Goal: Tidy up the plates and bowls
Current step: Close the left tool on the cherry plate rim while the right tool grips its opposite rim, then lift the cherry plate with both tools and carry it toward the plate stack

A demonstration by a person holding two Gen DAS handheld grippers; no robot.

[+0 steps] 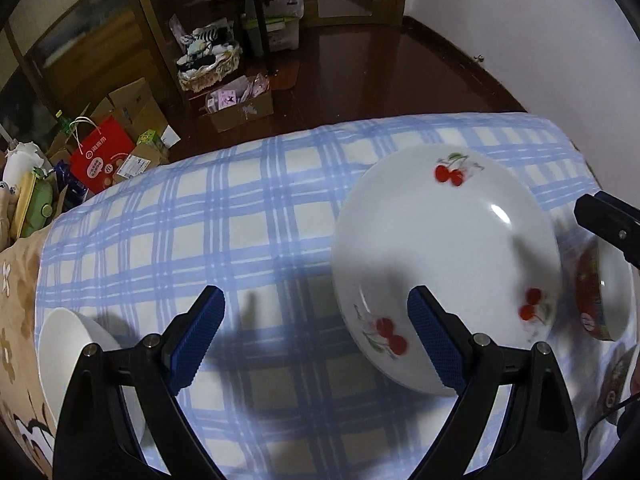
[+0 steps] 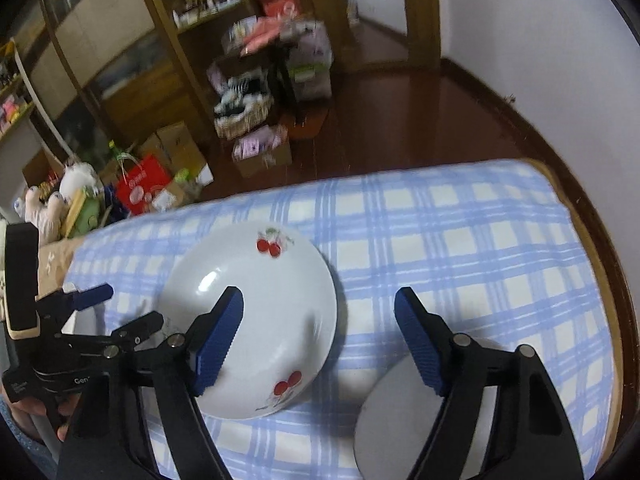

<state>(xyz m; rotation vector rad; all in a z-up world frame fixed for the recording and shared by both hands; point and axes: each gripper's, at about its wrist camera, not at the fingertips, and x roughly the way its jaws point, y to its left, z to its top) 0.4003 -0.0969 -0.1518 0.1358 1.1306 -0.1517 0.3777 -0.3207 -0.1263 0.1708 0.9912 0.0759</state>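
— Listing items: cherry plate (image 2: 256, 312) on checked surface (image 2: 460, 240), grey plate (image 2: 392, 412) just beside it, white bowl (image 1: 68, 344) well apart, printed bowl (image 1: 600, 300) past plate's far rim.

— Nearest hand?

— Right gripper (image 2: 320, 336): fingers apart, clamping nothing, left finger over cherry plate. Left gripper (image 1: 316, 332): fingers apart, empty, plate rightward.

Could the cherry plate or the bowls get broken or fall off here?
Maybe. Both open grippers, left gripper and right gripper, hover close around the cherry plate, so a finger could knock it. The white bowl sits near the checked cloth's edge, where a bump might tip it off.
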